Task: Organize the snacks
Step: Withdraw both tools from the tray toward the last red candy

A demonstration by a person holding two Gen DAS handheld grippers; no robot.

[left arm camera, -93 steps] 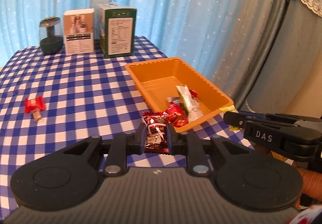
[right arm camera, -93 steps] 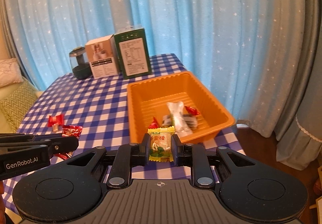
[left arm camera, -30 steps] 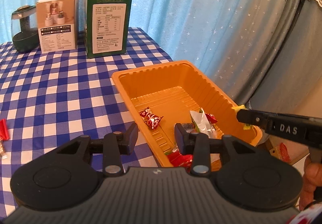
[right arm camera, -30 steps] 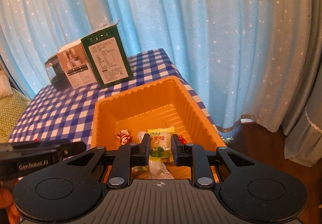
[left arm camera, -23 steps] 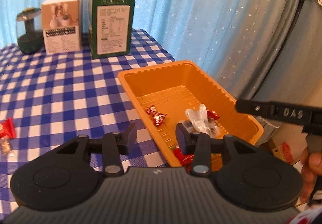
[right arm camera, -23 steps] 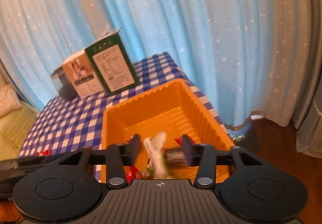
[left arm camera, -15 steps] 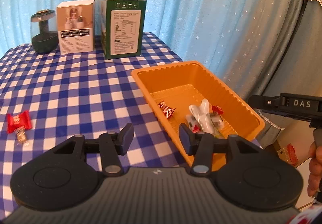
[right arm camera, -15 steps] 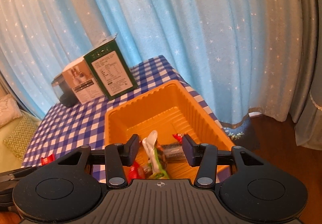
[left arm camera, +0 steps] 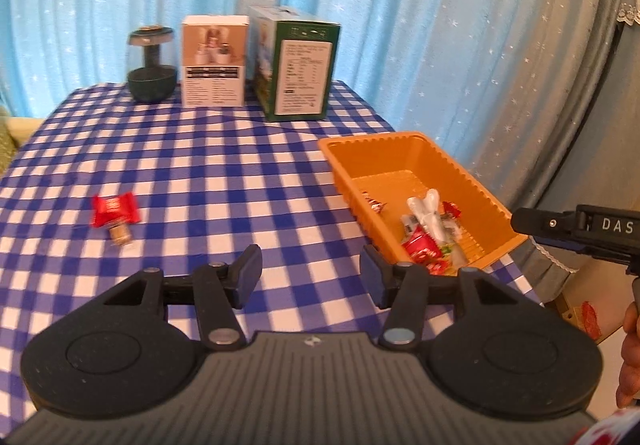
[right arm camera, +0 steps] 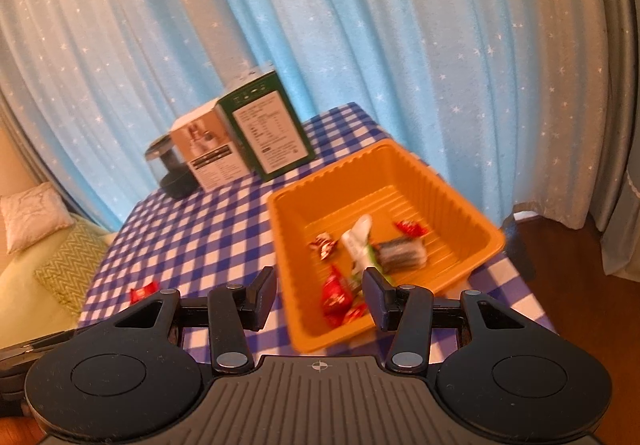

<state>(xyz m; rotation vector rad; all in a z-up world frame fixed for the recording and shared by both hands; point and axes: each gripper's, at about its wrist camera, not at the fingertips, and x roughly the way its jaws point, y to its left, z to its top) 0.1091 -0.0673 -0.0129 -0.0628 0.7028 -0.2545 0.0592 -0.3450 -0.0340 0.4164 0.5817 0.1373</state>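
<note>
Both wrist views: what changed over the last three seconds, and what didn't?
Both tools let go. The left tool dropped its dark red snack into the orange tray, the right tool its yellow-green one; both now stand open and empty, drawn back from the tray. The red candy on the checked cloth, the two boxes and the dark jar stayed put.

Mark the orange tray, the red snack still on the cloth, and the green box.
orange tray (left arm camera: pixel 486 197): left wrist view, right wall.
red snack (left arm camera: pixel 115 208): left wrist view, wrapper middle.
green box (left arm camera: pixel 306 75): left wrist view, label face.
</note>
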